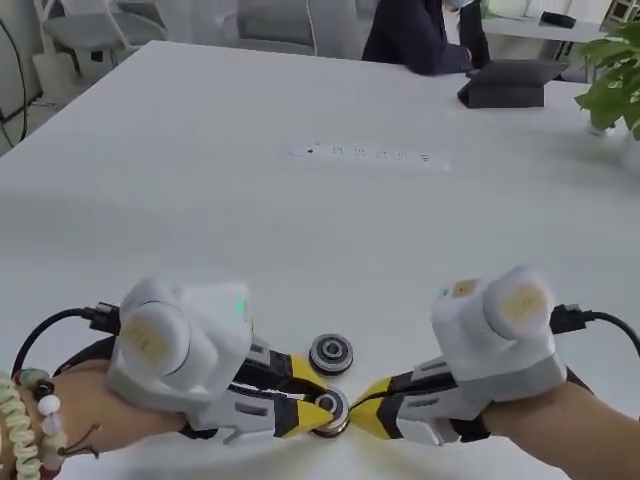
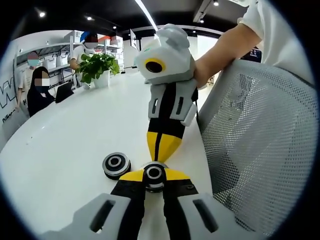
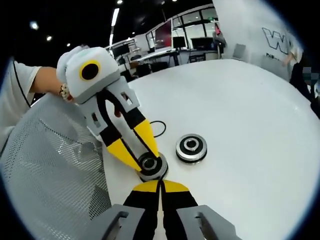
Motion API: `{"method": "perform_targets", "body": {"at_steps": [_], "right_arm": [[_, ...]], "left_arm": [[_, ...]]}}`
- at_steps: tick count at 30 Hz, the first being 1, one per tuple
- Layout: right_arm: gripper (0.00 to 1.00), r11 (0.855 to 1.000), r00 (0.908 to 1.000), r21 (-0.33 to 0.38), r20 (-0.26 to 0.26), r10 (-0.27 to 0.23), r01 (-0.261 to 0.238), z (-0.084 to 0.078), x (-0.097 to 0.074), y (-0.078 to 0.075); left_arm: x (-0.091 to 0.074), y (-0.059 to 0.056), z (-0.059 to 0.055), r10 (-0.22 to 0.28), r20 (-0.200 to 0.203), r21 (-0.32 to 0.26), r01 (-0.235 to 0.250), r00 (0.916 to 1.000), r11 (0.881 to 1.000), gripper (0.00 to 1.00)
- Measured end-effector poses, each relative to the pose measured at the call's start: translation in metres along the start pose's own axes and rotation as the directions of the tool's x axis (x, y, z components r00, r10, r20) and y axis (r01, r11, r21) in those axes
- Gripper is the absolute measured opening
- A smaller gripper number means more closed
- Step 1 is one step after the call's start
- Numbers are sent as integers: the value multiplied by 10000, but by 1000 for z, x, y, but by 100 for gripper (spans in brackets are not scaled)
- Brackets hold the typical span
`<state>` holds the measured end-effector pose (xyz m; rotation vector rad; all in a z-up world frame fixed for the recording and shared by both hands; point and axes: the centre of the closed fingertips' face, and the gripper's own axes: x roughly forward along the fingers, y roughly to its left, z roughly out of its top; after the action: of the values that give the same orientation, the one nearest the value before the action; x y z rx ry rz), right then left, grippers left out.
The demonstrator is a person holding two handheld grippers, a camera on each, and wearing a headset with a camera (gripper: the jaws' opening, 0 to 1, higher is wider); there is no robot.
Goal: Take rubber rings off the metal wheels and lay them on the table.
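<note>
Our left claw (image 2: 154, 179) was clamped on a small metal wheel (image 1: 332, 408), with one yellow tip on each side of its rim. The wheel sat at the near edge of the white surface (image 1: 300, 230); we could not tell whether it rested there or hung just above. Our right claw (image 3: 160, 186) faced it from the opposite side. Its jaws were drawn together and its tips touched the wheel's rim, but we could not tell whether they nipped anything.

Just beyond the two claws a second wheel (image 1: 331, 353) lay flat on the surface, apart from both, with a dark rubber ring (image 3: 191, 158) around its rim. A black cable (image 3: 159, 127) curled on the surface behind the left claw. A grey mesh chair back (image 2: 250, 150) stood at the near edge beside us.

Farther out, a white socket strip (image 1: 370, 153) lay mid-surface. At the far side were a dark laptop (image 1: 510, 85), a leafy plant (image 1: 615, 85) and a seated person (image 1: 420, 35) in dark clothes.
</note>
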<state>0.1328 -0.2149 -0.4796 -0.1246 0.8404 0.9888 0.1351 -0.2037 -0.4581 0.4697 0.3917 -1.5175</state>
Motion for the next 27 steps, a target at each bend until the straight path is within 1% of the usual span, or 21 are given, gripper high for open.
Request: {"method": "perform_targets", "body": {"at_steps": [4,6,10,12,13,14,23,27], "right_arm": [[0,9990,9998,451,214,48,-57,2,-3,-2],[0,9952,9989,956,441,173,-215,4,-4,-2],[0,9890,9970,1414,703,334,-431,7,-6,-1],[0,9832,9959,1744,816,400,-538,8,-7,-1],[0,9824,9949,1765,897,456,-609,9,-7,0],[0,9767,9938,2022,984,522,-714,10,-7,1],[0,9700,9923,2276,1062,630,-859,13,-8,5],[0,9703,9924,2259,1053,641,-866,15,-8,7]], "left_arm": [[0,0,0,-4,31,-26,4,10000,10000,7],[0,0,0,3,38,-33,-3,10000,10000,7],[0,0,0,6,48,-47,-6,10000,10000,7],[0,0,0,12,45,-23,-12,10000,10000,7],[0,0,0,11,44,-16,-11,10000,10000,7],[0,0,-1,9,43,-21,-9,10000,10000,7],[0,0,-1,-28,3,167,28,10000,9999,7],[0,0,-1,-48,-16,186,48,10000,9998,7]]}}
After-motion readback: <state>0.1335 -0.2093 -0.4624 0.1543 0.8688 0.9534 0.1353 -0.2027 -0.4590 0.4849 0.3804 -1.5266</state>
